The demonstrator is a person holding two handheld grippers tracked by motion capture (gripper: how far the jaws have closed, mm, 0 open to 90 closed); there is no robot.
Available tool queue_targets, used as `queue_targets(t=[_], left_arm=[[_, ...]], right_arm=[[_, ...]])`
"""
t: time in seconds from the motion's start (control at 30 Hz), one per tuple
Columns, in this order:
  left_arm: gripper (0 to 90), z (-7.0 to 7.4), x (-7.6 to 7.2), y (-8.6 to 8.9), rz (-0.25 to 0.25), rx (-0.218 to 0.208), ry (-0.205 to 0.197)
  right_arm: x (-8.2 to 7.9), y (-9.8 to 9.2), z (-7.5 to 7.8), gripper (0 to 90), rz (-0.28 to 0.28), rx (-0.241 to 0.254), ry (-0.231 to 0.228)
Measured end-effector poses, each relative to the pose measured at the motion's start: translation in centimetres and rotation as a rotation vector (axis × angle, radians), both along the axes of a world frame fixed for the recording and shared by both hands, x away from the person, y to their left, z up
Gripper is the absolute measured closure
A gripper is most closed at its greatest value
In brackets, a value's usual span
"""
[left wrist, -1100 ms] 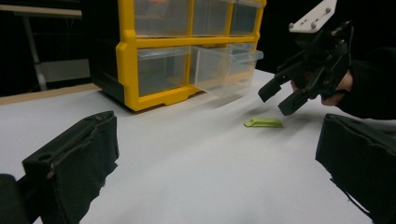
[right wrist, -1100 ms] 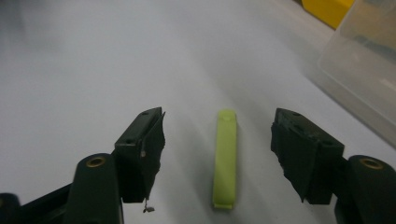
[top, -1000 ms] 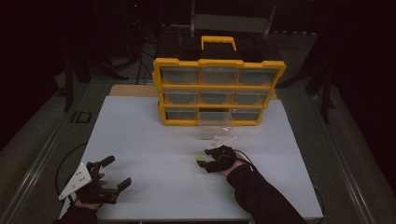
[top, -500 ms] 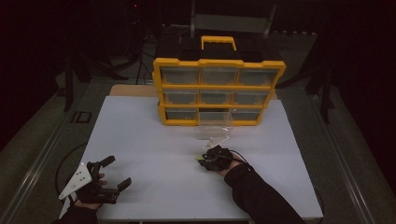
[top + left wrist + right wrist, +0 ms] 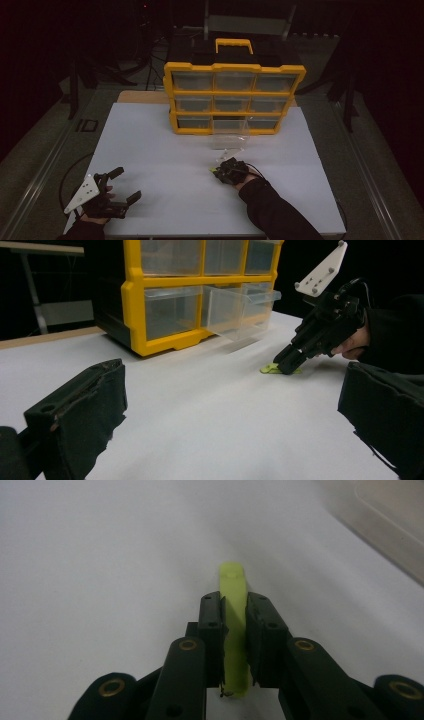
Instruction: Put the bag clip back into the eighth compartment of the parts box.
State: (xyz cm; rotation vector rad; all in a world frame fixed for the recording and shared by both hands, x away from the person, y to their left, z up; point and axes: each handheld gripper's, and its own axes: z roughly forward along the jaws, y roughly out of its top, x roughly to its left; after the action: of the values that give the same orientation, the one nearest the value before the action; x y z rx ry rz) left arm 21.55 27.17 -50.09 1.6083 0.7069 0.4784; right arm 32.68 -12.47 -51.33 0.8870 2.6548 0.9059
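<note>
A small yellow-green strip (image 5: 233,585) lies flat on the white table (image 5: 165,150). My right gripper (image 5: 235,605) is low over it, its two jaws pressed against the strip's sides, shut on it. From the left gripper view the right gripper (image 5: 284,366) tilts down with its tips on the strip (image 5: 270,369). In the high view the strip (image 5: 213,171) pokes out left of the right gripper (image 5: 219,173). My left gripper (image 5: 128,184) rests at the front left, open and holding nothing, its black jaws wide apart in its own view (image 5: 230,385).
A yellow organizer (image 5: 235,92) with clear drawers stands at the back of the table. Its bottom middle drawer (image 5: 230,132) is pulled out toward me, just beyond the right gripper. The same drawer (image 5: 240,307) looks empty. Dark floor surrounds the table.
The right gripper has edged slightly to the left along the table over the strip. The left gripper has stayed where it was.
</note>
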Motion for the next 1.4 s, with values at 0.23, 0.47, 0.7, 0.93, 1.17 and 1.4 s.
queue_targets(t=[0.23, 0.47, 0.7, 0.93, 1.17, 1.4], left_arm=[[0.3, 0.0, 0.0, 0.1, 0.001, -0.001, 0.0], [0.3, 0.0, 0.0, 0.0, 0.001, 0.001, 0.001], [0.3, 0.0, 0.1, 0.0, 0.002, 0.005, 0.002], [0.3, 0.0, 0.1, 0.0, 0.002, 0.002, 0.003], [0.3, 0.0, 0.1, 0.0, 0.001, 0.003, 0.004], [0.3, -0.1, 0.1, -0.1, 0.001, 0.004, 0.004]], right_arm=[[0.1, -0.2, 0.4, 78.7, 0.024, -0.016, 0.003], [0.0, -1.5, 2.1, 78.7, 0.053, -0.002, 0.001], [0.0, -2.4, 3.6, 78.6, 0.078, -0.007, -0.001], [0.0, -3.2, 5.1, 78.6, 0.072, 0.002, -0.012], [0.1, -3.9, 6.8, 78.7, 0.073, 0.008, -0.033], [0.0, -4.2, 8.0, 78.6, 0.09, 0.007, -0.038]])
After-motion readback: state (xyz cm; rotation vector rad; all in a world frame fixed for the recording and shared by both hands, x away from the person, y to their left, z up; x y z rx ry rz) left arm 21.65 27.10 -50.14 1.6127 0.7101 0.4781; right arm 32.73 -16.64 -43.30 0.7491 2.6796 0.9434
